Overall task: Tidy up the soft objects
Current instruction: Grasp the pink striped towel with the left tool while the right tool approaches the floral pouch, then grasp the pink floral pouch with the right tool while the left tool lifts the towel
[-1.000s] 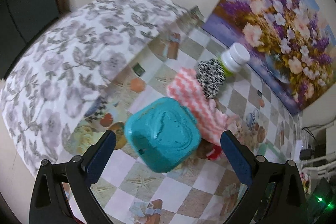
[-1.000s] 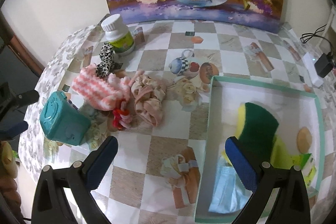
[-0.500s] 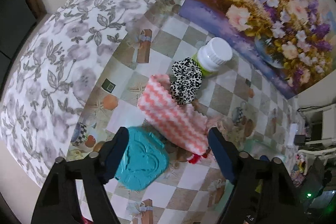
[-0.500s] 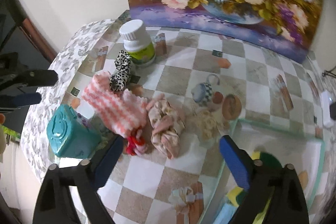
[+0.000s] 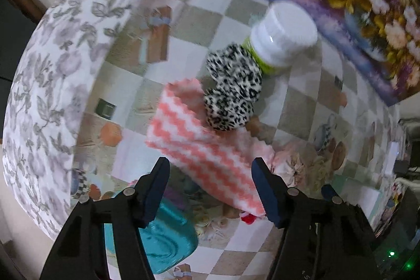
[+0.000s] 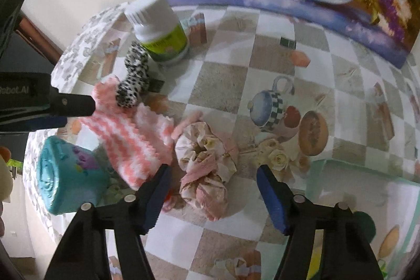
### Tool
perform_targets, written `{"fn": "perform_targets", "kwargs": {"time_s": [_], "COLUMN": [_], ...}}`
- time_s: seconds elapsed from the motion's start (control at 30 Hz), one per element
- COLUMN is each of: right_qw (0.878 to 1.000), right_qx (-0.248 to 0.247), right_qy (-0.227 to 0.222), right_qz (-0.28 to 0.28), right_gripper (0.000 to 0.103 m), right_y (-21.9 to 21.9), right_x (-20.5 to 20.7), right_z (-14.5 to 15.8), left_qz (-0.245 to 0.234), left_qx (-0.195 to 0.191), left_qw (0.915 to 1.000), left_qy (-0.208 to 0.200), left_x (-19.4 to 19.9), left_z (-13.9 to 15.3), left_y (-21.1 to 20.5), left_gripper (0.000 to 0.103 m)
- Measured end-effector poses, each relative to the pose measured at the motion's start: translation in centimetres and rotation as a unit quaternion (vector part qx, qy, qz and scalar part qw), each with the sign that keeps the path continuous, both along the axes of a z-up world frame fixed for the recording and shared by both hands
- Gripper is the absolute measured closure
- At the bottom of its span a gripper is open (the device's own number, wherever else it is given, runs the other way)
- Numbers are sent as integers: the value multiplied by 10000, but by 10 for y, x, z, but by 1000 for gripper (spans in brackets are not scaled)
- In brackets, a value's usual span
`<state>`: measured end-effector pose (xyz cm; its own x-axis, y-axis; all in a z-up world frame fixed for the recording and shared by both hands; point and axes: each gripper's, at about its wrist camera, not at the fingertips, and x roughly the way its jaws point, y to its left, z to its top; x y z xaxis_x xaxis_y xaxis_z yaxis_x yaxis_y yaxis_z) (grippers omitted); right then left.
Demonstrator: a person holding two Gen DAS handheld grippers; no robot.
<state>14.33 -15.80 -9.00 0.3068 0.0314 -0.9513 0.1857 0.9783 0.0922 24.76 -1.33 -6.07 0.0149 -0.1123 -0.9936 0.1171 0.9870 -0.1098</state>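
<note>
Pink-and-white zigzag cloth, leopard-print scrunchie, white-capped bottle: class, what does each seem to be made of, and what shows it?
Pink-and-white zigzag cloth: fluffy microfibre or knit, judging by its fuzzy edges. Leopard-print scrunchie: plush fabric, matte and gathered. White-capped bottle: likely plastic, with a glossy ridged cap and green label.

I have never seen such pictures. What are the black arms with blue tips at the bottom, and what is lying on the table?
They are two hand-held tools, one in each of a person's hands, each carrying a wide-angle camera looking along its two fingers. One picture comes from each.

The left tool hangs over a pink-and-white cloth; the right tool over a pale pink scrunchie. Both are closing but hold nothing. Also there: a leopard scrunchie, a white-capped bottle and a teal box.
</note>
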Motion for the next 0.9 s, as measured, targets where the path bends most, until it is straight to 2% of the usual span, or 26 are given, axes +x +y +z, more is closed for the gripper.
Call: {"fn": "perform_targets", "kwargs": {"time_s": [0.1, 0.33, 0.43, 0.53, 0.6, 0.67, 0.77, 0.87, 0.9], "right_qw": [10000, 9999, 9998, 9998, 9998, 9997, 9996, 9995, 9996], "right_qx": [26, 53, 17, -10, -66, -120, -170, -241, -237], "right_qy": [56, 146, 186, 177, 172, 171, 157, 137, 123], "right_qz": [26, 46, 68, 87, 119, 148, 169, 152, 133], "right_gripper": [37, 37, 37, 38, 39, 41, 48, 60, 64], "right_y": [0, -3, -6, -7, -8, -8, -11, -15, -16], "right_x": [4, 8, 9, 9, 8, 8, 4, -1, -4], "right_z": [-9, -26, -32, -35, -36, -36, -38, -39, -39], "left_qz": [-213, -614, -720, -745, -821, -851, -901, -943, -922], "left_qx": [262, 691, 1008, 1042, 1076, 1091, 951, 926, 885], "left_qw": [9994, 9956, 9923, 9917, 9907, 9903, 9914, 9912, 9917], "left_qy": [82, 158, 79, 120, 137, 100, 67, -59, -99], "left_x": [-2, -9, -10, -9, -11, -13, -17, -24, -28], "left_z": [-12, -38, -47, -54, -58, -61, -58, -57, -57], "left_y": [-14, -43, -52, -58, -65, -70, -78, -81, -81], "left_gripper": [37, 37, 37, 40, 46, 49, 66, 76, 83]}}
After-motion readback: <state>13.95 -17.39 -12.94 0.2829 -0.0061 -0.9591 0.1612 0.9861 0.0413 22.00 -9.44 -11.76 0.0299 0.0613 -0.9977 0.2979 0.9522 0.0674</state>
